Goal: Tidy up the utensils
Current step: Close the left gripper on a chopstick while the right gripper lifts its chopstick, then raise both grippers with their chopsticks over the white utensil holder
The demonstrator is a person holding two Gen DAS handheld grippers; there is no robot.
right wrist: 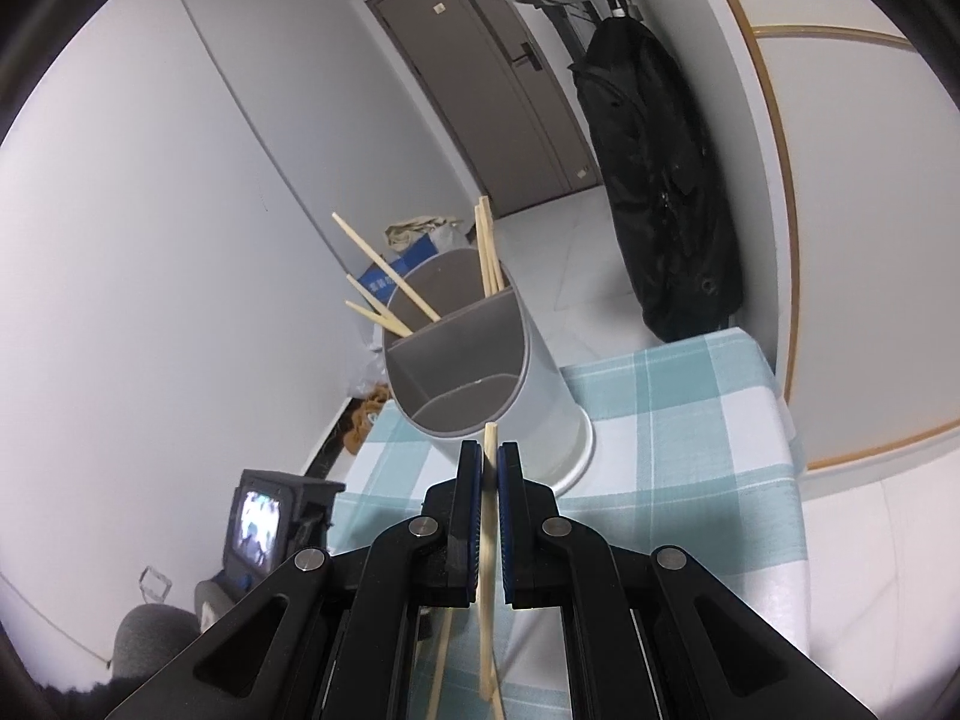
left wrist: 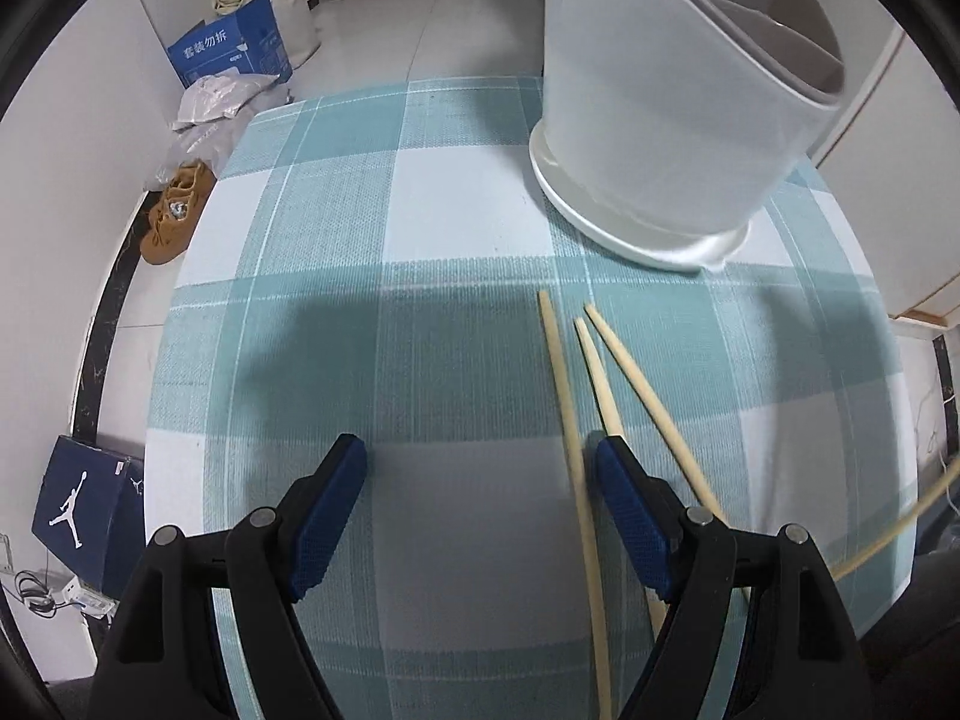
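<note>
A white utensil holder [right wrist: 474,372] with grey dividers stands on the checked tablecloth; several wooden chopsticks [right wrist: 486,252] lean in its far compartments. It fills the upper right of the left wrist view [left wrist: 678,114]. My right gripper [right wrist: 491,459] is shut on one chopstick [right wrist: 487,540], held upright just in front of the holder's near rim. My left gripper [left wrist: 480,462] is open and empty, low over the cloth. Three chopsticks [left wrist: 567,414] lie on the cloth by its right finger [left wrist: 624,492].
The table with the teal checked cloth [left wrist: 420,210] ends at the left and far sides. On the floor are a blue box [left wrist: 231,54], bags, brown shoes [left wrist: 177,210] and a shoebox [left wrist: 78,510]. A black coat [right wrist: 654,180] hangs by the door.
</note>
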